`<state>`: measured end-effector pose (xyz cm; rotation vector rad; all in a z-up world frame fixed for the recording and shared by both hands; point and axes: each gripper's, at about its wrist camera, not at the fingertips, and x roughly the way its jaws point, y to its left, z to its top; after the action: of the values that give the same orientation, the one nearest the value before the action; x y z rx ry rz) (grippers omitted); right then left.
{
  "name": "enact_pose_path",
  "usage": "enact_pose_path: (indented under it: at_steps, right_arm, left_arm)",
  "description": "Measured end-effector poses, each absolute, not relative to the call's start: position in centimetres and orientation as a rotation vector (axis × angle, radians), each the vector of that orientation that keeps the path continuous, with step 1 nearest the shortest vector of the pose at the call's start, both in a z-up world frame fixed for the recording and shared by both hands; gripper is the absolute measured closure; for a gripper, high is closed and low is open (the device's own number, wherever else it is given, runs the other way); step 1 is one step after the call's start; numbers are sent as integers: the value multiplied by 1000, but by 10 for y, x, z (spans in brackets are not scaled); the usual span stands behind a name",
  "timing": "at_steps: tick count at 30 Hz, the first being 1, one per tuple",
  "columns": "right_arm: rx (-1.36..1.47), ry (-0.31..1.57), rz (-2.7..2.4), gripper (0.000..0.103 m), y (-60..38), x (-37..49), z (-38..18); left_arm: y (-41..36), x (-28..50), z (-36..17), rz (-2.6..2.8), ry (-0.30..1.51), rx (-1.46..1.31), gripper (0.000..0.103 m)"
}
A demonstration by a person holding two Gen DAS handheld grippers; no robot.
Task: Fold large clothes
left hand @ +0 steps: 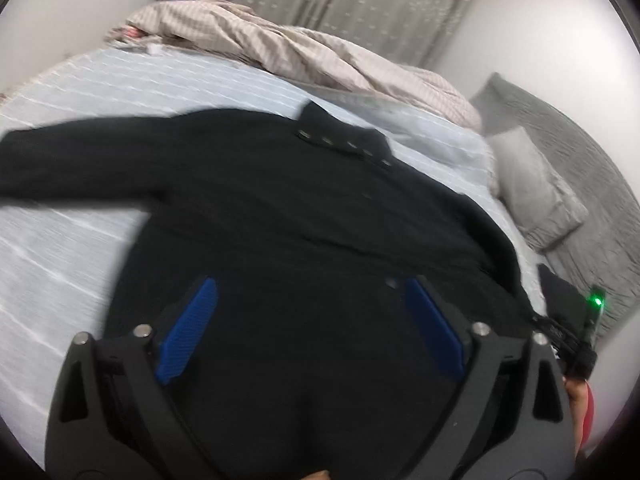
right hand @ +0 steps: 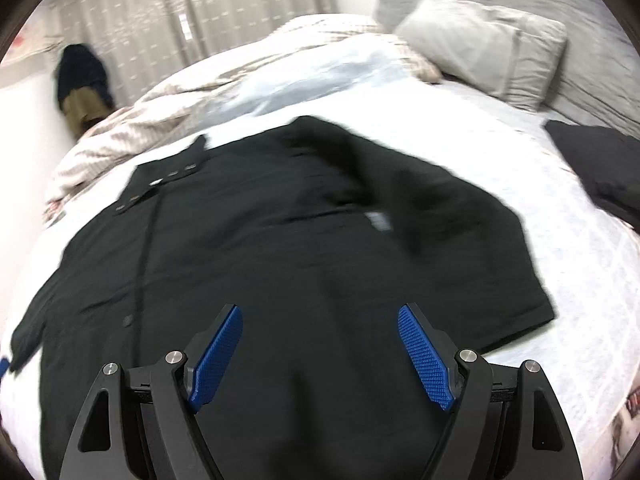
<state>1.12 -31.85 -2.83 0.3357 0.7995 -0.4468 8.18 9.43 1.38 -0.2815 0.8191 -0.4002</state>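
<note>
A large black buttoned shirt (left hand: 280, 216) lies spread on the pale blue bed sheet (left hand: 80, 92). One sleeve stretches out to the left in the left wrist view. In the right wrist view the shirt (right hand: 280, 248) shows its other sleeve folded over the body. My left gripper (left hand: 312, 292) is open and empty above the shirt's lower part. My right gripper (right hand: 320, 316) is open and empty above the shirt's lower part. Its blue pads (right hand: 424, 356) hold nothing.
A crumpled beige striped duvet (left hand: 288, 44) lies at the far side of the bed. A grey pillow (right hand: 488, 44) rests against a grey headboard (left hand: 580, 152). Another dark folded garment (right hand: 600, 160) lies at the right. Curtains (right hand: 180, 12) hang behind.
</note>
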Motion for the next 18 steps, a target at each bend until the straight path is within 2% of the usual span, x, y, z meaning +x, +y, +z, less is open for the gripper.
enact_pose_path:
  at_steps: [7,14,15,17,18]
  right_arm:
    - [346,819,-547,22,-362,17,-40]
    - [359,849,-602,24,-395,42,-61]
    - [349,859,-606,28,-400,47,-66]
    - [319,873,-571,49,-409,56,-71]
    - [301,882,-555,73,-412,60,-72]
  left_arm:
    - [45,93,-30,-485,1004,-283,4]
    - [26,90,-45,-465,960,-299,1]
    - [26,91,-45,-464,953,-299,1]
    - [26,91,-46,-475,925,-315,1]
    - [24,90,-46,-483,904,-321,1]
